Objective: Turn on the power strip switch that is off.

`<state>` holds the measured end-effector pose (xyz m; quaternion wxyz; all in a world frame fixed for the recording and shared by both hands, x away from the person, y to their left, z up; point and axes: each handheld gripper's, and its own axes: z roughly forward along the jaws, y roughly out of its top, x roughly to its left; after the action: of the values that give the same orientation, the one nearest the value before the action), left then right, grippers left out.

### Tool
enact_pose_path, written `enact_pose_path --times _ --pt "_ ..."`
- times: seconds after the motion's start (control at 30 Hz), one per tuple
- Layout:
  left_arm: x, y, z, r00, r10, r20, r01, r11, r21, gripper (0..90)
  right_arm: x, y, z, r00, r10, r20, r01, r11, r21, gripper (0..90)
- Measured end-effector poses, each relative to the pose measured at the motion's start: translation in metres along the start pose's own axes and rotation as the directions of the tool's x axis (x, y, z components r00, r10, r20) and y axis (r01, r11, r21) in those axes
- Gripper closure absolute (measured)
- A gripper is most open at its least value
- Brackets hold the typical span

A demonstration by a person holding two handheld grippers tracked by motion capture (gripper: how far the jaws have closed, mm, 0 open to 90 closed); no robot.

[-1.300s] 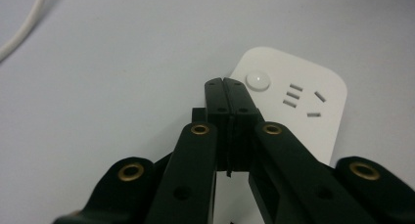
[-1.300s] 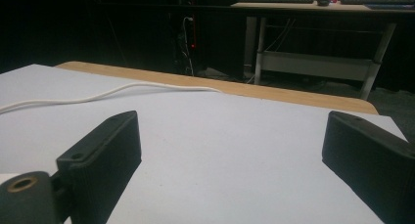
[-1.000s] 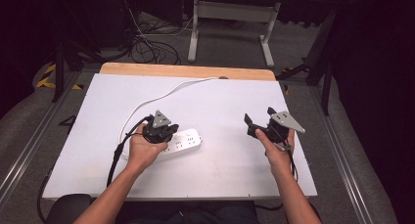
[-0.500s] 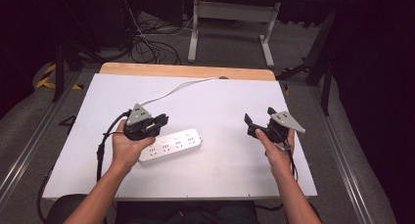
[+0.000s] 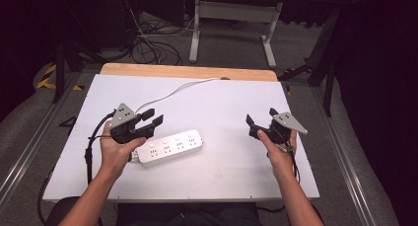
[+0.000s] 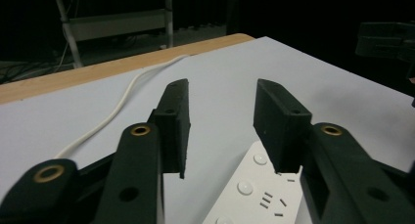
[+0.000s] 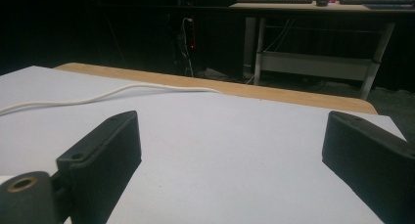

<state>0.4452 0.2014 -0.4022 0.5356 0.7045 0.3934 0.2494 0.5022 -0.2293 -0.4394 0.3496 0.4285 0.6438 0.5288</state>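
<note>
High view showed that the left gripper, jaws spread and empty, had drawn back off the power strip lying mid-surface, suggesting a release, while the right gripper, also spread, hovered well apart.

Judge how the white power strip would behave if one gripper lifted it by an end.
The power strip looks like a rigid bar, so it probably stays straight but sags from an end grip. Its smooth casing may slip. The trailing cord would likely drag and tug.
</note>
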Motion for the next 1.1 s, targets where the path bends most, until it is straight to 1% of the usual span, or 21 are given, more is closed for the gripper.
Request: enact_pose_path --times 0.03,0.07,0.1,0.13,0.17,0.2,0.23,0.27,0.33,0.4,0.53,0.63,0.67,0.7,0.73,0.77,0.83,0.9,0.97,1.07,1.1 --pt "0.0 0.0 0.0 1.0 0.0 0.0 0.0 1.0 0.0 52.7 0.0 0.0 0.0 1.0 0.0 0.0 0.0 1.0 -0.001 7.9" --pt "0.0 0.0 -0.002 0.9995 -0.01 -0.029 0.009 0.9999 -0.004 50.6 0.0 0.0 0.0 1.0 0.001 0.001 -0.001 1.0 -0.001 7.9" --pt "0.0 0.0 -0.002 0.9995 -0.01 -0.029 0.009 0.9999 -0.004 49.1 0.0 0.0 0.0 1.0 0.001 0.001 -0.001 1.0 -0.001 7.9" --pt "0.001 0.001 -0.003 0.9992 -0.019 -0.035 0.019 0.9998 -0.01 49.1 0.0 0.0 0.0 1.0 0.001 0.001 -0.001 1.0 -0.002 7.9" --pt "0.003 0.001 -0.005 0.9989 -0.019 -0.041 0.019 0.9996 -0.021 43.3 0.0 0.0 0.0 1.0 0.002 0.001 -0.002 1.0 -0.001 8.0" --pt "0.003 0.001 -0.005 0.9989 -0.019 -0.041 0.019 0.9996 -0.021 41.0 0.0 0.0 0.0 1.0 0.003 0.0 -0.003 1.0 -0.002 7.9" --pt "0.004 0.001 -0.006 0.9991 -0.015 -0.041 0.014 0.9996 -0.026 41.0 0.0 0.0 0.0 1.0 0.003 0.0 -0.003 1.0 -0.002 7.9" --pt "0.004 0.001 -0.008 0.9991 -0.011 -0.04 0.01 0.9993 -0.037 36.8 0.0 0.0 0.001 1.0 0.004 0.0 -0.004 1.0 0.0 7.9" --pt "0.004 0.001 -0.009 0.9991 -0.005 -0.041 0.003 0.9992 -0.041 35.5 0.0 0.0 0.001 1.0 0.005 -0.001 -0.005 1.0 -0.001 7.9" --pt "0.004 0.001 -0.011 0.9989 0.008 -0.047 -0.01 0.9989 -0.046 31.9 0.0 0.0 0.001 1.0 0.003 -0.003 -0.003 1.0 -0.001 7.9" --pt "0.005 0.0 -0.014 0.9989 0.006 -0.046 -0.008 0.9989 -0.046 28.3 0.0 0.0 0.002 1.0 0.002 -0.001 -0.002 1.0 -0.001 7.9" --pt "0.007 -0.002 -0.02 0.9991 0.005 -0.042 -0.007 0.9987 -0.05 25.7 0.0 0.0 0.001 1.0 0.004 -0.001 -0.004 1.0 -0.001 7.9" --pt "0.01 -0.004 -0.025 0.9993 0.0 -0.039 -0.002 0.9985 -0.054 24.7 0.0 0.0 0.001 1.0 0.001 -0.002 -0.001 1.0 -0.003 7.9" --pt "0.01 -0.004 -0.025 0.9993 0.0 -0.039 -0.002 0.9985 -0.054 22.6 0.0 0.0 0.001 1.0 0.001 -0.002 -0.001 1.0 -0.003 7.9" --pt "0.011 -0.006 -0.028 0.9991 -0.004 -0.042 0.001 0.9984 -0.056 22.6 0.0 0.0 0.001 1.0 0.002 -0.002 -0.002 1.0 -0.004 7.8" --pt "0.013 -0.007 -0.03 0.9988 -0.005 -0.048 0.002 0.9982 -0.06 18.9 0.0 0.0 0.001 1.0 0.002 -0.002 -0.002 1.0 -0.005 7.8" --pt "0.016 -0.009 -0.035 0.9982 -0.012 -0.058 0.009 0.998 -0.063 14.7 0.0 0.001 0.002 1.0 0.002 -0.002 -0.002 1.0 -0.011 7.4" --pt "0.018 -0.011 -0.039 0.9981 -0.011 -0.06 0.007 0.9975 -0.071 13.7 0.001 0.001 0.002 1.0 0.003 -0.003 -0.003 1.0 -0.012 7.1" --pt "0.021 -0.013 -0.041 0.9979 -0.009 -0.065 0.005 0.9977 -0.068 11.4 0.001 0.001 0.002 1.0 0.003 -0.004 -0.003 1.0 -0.014 6.8" --pt "0.024 -0.014 -0.042 0.9967 -0.023 -0.078 0.017 0.9968 -0.078 9.4 0.002 0.002 0.002 1.0 0.002 -0.009 -0.002 1.0 -0.016 5.3" --pt "0.027 -0.015 -0.042 0.9954 -0.033 -0.09 0.026 0.9967 -0.078 8.5 0.002 0.002 0.002 0.9999 -0.003 -0.012 0.003 1.0 -0.021 4.3"
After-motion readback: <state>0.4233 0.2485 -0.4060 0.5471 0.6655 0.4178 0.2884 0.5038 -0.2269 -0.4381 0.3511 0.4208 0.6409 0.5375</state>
